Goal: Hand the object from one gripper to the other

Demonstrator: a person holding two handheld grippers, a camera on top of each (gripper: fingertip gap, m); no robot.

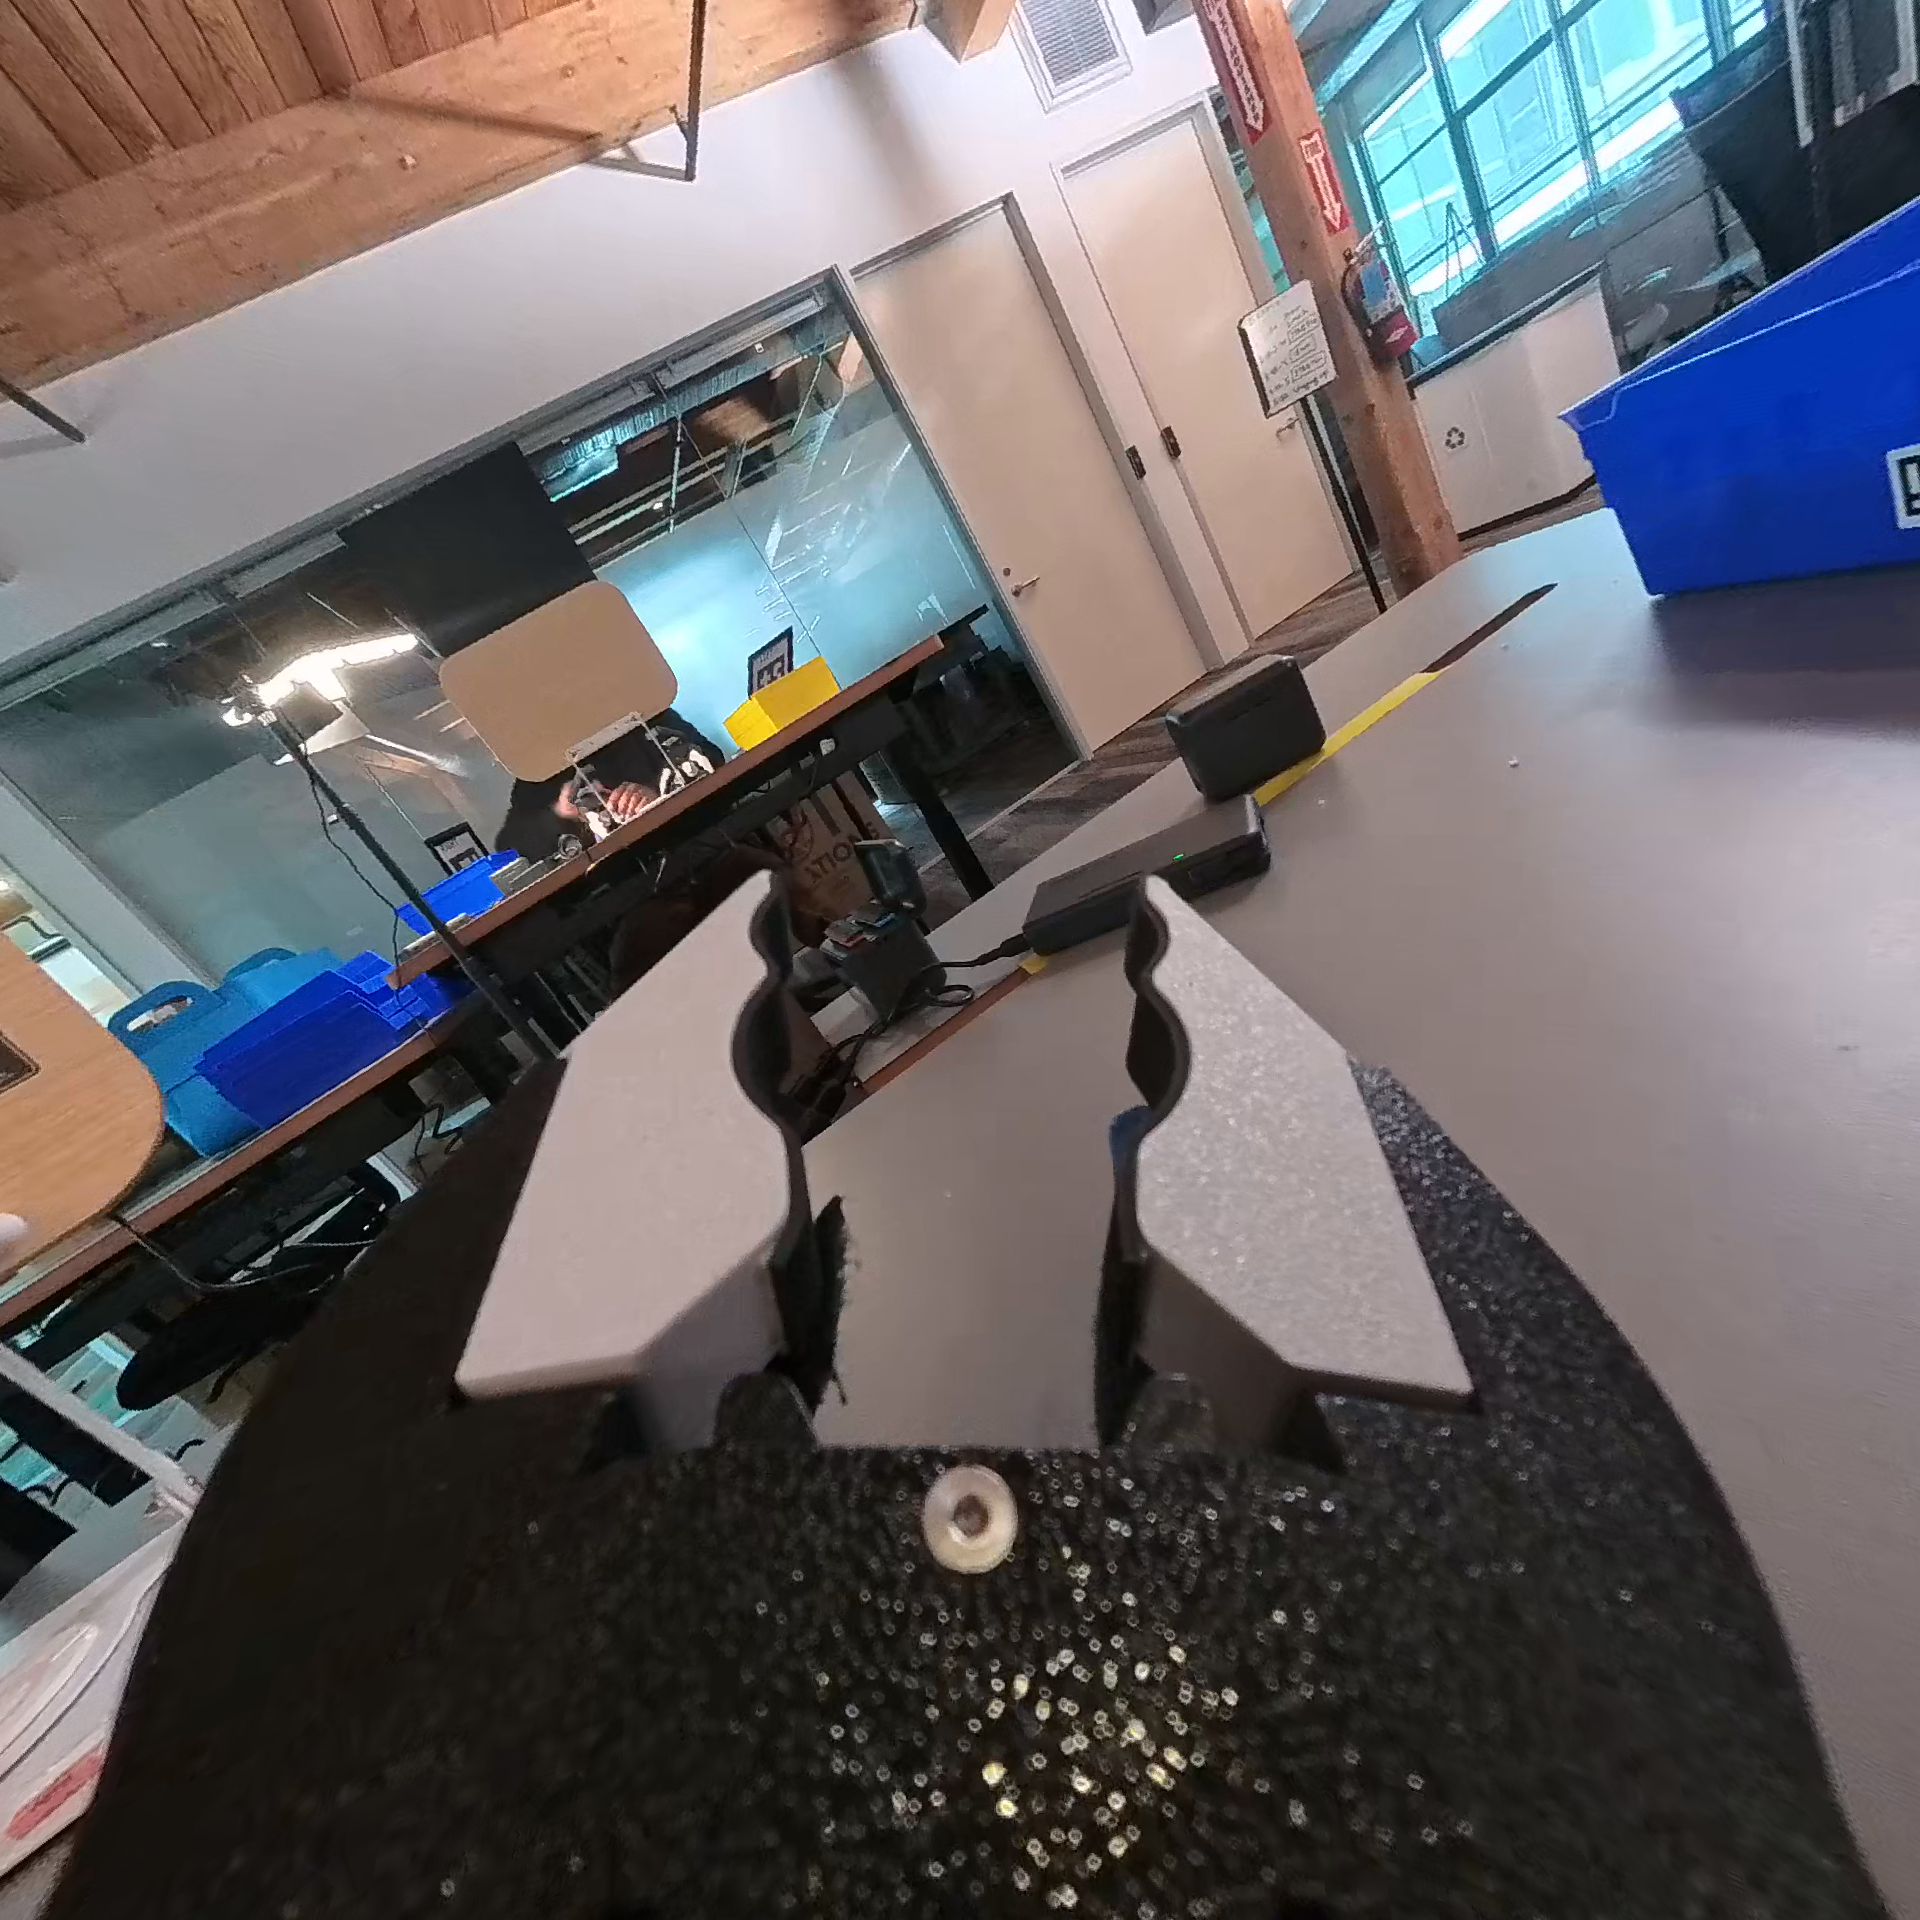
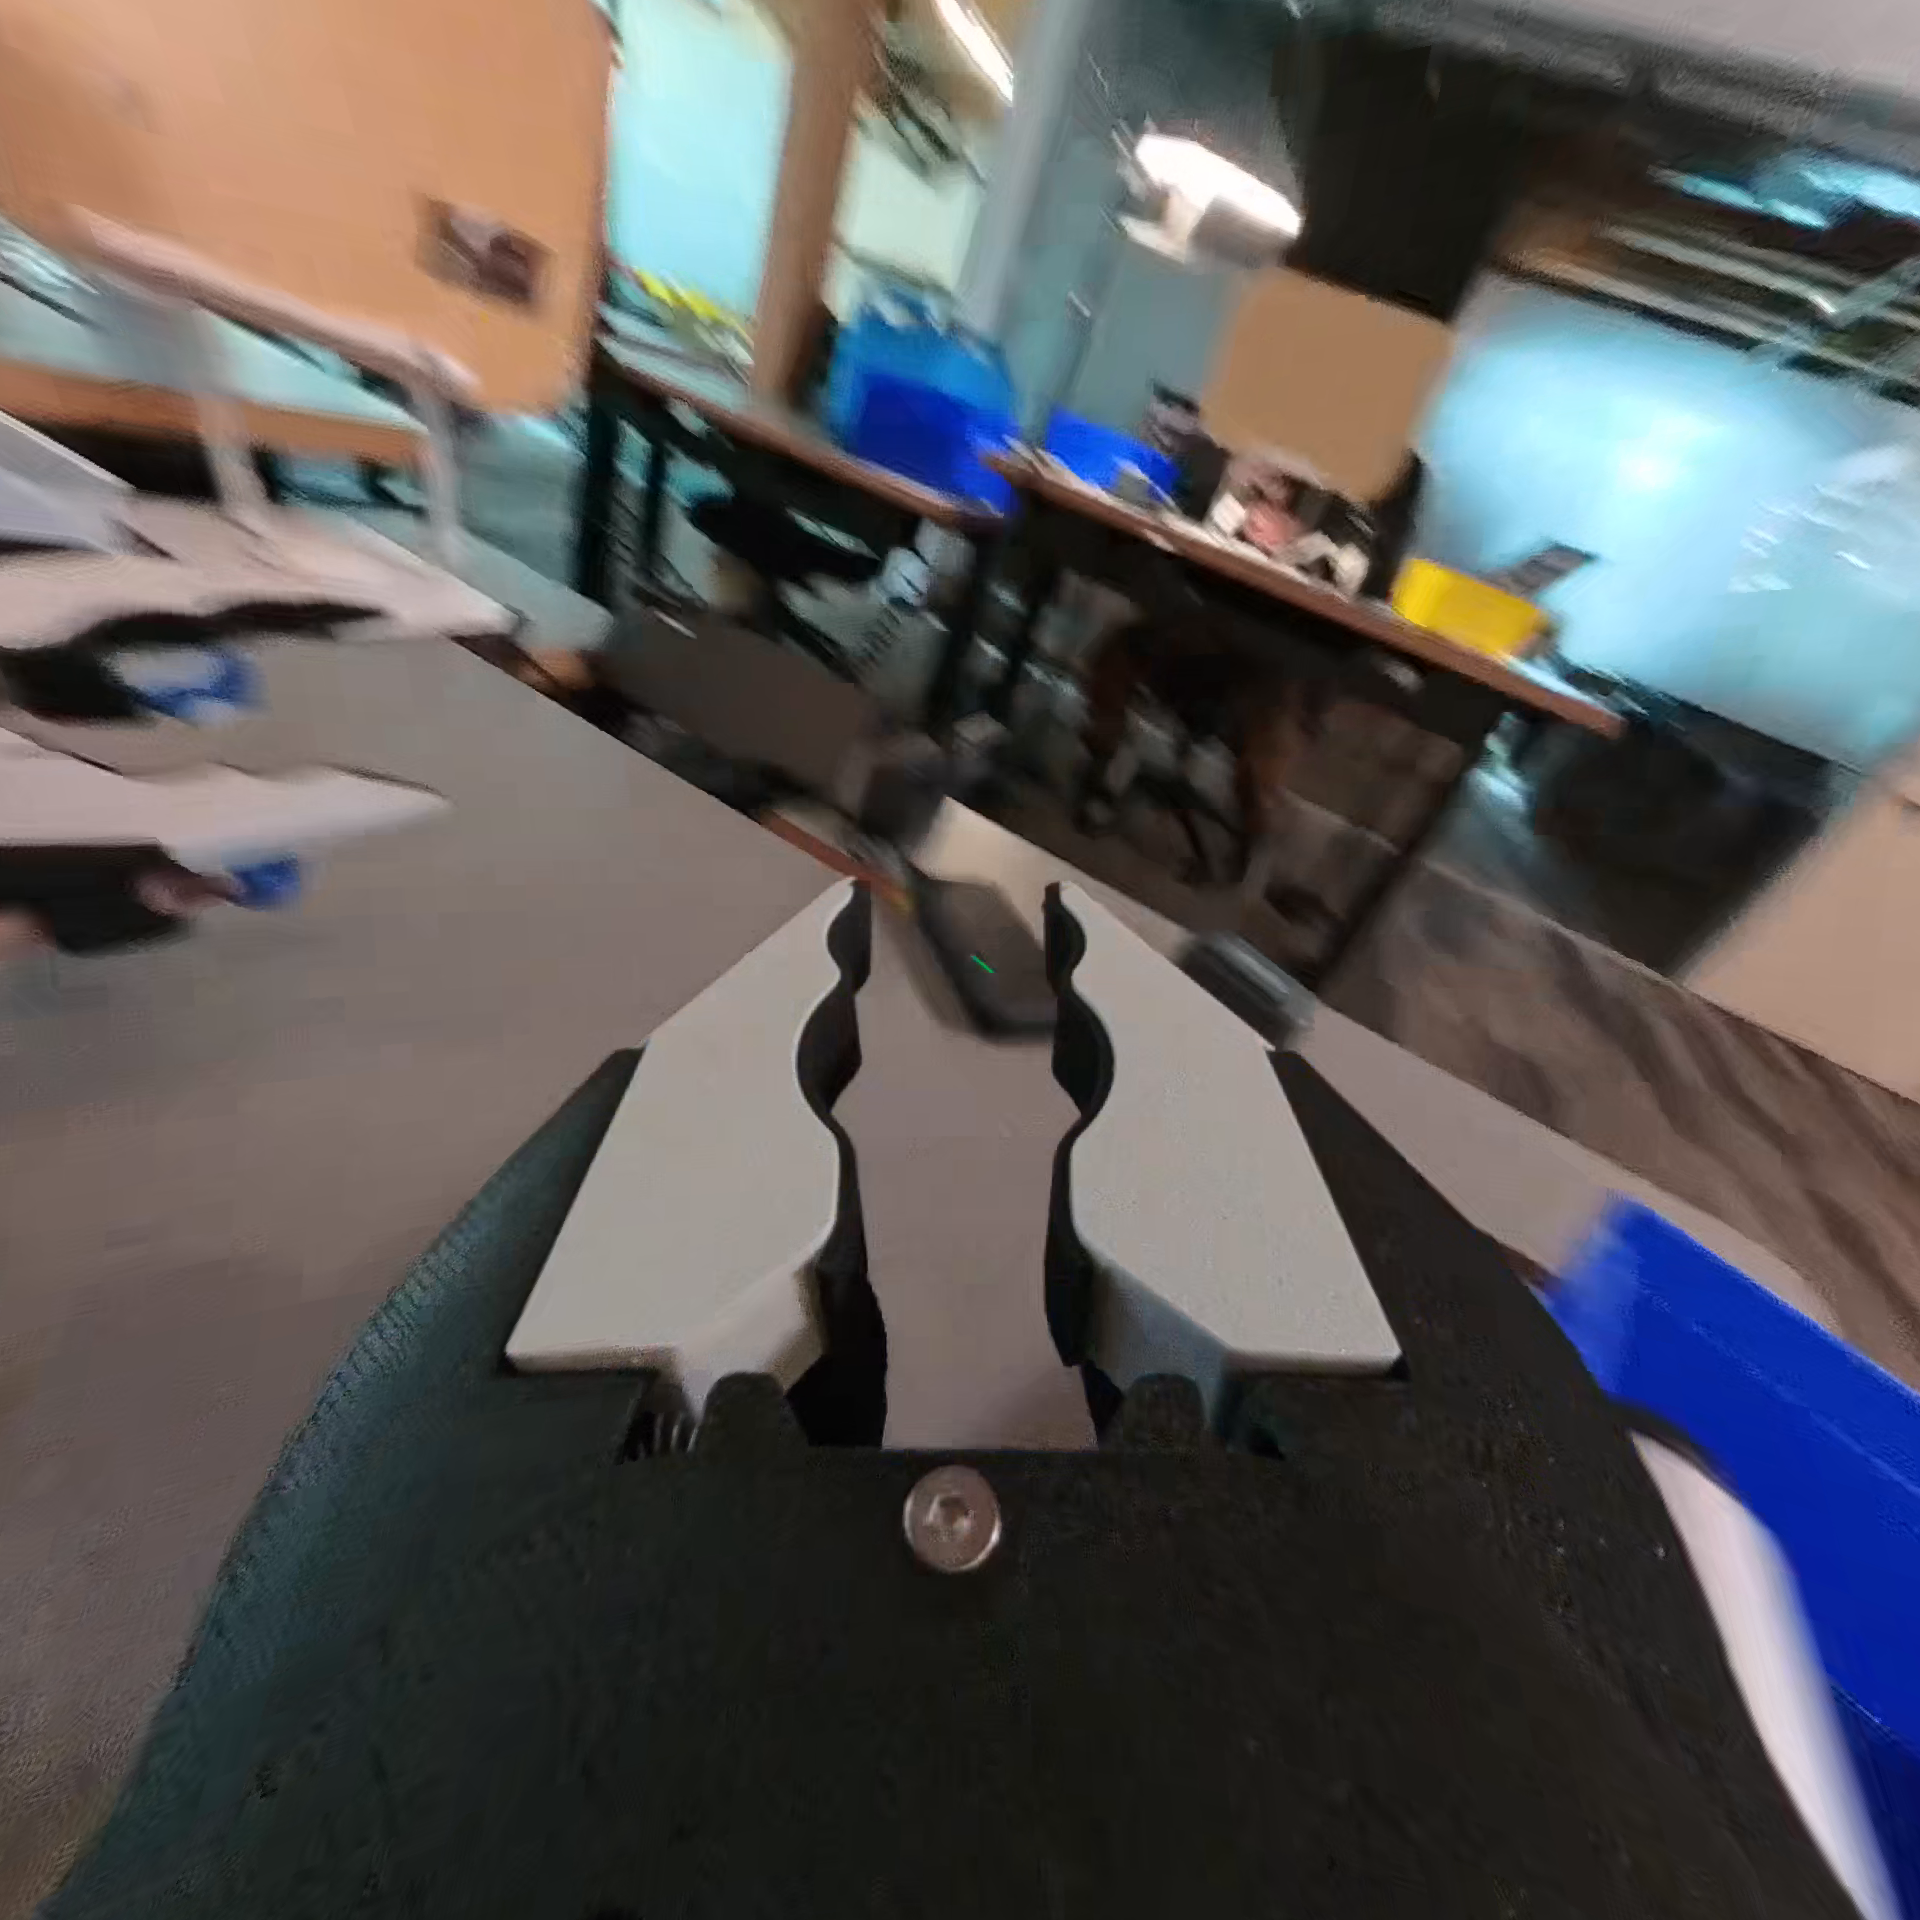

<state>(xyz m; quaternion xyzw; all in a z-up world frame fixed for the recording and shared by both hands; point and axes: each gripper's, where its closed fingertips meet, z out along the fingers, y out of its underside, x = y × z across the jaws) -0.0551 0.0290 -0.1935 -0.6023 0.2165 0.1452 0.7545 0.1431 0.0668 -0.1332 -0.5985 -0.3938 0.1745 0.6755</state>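
My left gripper [image 1: 956, 894] is open with a wide gap and nothing between its grey fingers [image 1: 644, 1164]. It is tilted over the grey table [image 1: 1558, 1039]. My right gripper [image 2: 954, 894] is open with a narrower gap and is also empty, low over the same table [image 2: 416, 1039]. The right wrist view is motion-blurred. In it the other gripper [image 2: 156, 727] shows at the far left edge as a white, black and blue smear. I see no object to hand over in either gripper. A small blue patch [image 1: 1127, 1127] shows behind my left gripper's right finger; I cannot tell what it is.
A blue bin [image 1: 1766, 436] stands on the table at the right and shows in the right wrist view [image 2: 1745, 1382] at the lower right. A black power bank [image 1: 1153, 883] [image 2: 987, 971] and a black case [image 1: 1247, 727] lie near the table's far edge, by yellow tape [image 1: 1351, 732].
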